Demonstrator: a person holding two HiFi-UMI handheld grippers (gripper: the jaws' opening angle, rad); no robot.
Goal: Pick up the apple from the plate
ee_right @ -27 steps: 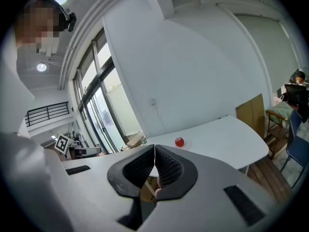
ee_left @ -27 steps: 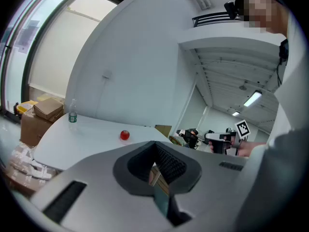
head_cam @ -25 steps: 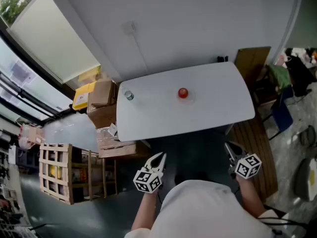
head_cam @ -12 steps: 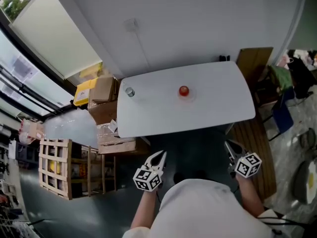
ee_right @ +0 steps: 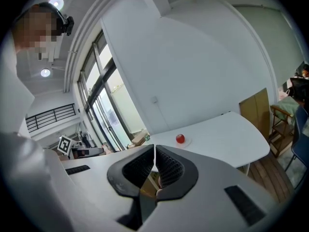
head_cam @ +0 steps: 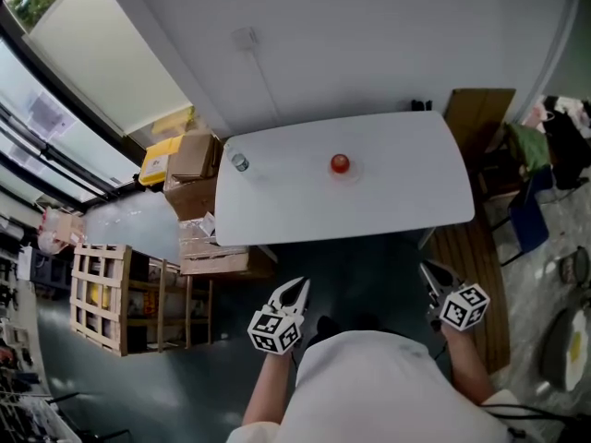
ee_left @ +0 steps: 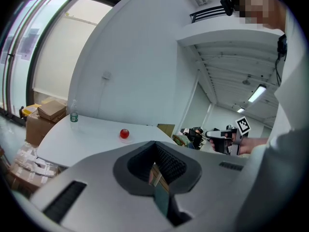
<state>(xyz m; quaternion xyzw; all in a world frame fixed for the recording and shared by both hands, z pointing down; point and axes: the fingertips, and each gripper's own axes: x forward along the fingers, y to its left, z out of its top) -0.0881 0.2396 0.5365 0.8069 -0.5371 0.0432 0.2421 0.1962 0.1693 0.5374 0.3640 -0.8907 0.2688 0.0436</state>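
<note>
A red apple [head_cam: 340, 162] sits on a small white plate [head_cam: 352, 171] near the middle of a white table [head_cam: 397, 201]. It is also in the left gripper view as the apple [ee_left: 124, 134] and in the right gripper view as the apple [ee_right: 180, 138] on its plate [ee_right: 186, 142]. Both grippers hang well short of the table's near edge, close to the person's body. My left gripper [head_cam: 295, 290] is shut and empty, its jaws meeting [ee_left: 154, 144]. My right gripper [head_cam: 428, 271] is likewise shut with nothing held [ee_right: 154, 148].
A small water bottle [head_cam: 240, 162] stands at the table's left end. Cardboard boxes [head_cam: 189, 181] and a wooden crate [head_cam: 102, 298] lie left of the table. A wooden board [head_cam: 476, 109] and a chair [head_cam: 524, 218] stand to its right. Dark floor lies between me and the table.
The head view has drifted slightly, so the table and apple sit a little higher in it. Both grippers stay shut and keep their place before the person's body.
</note>
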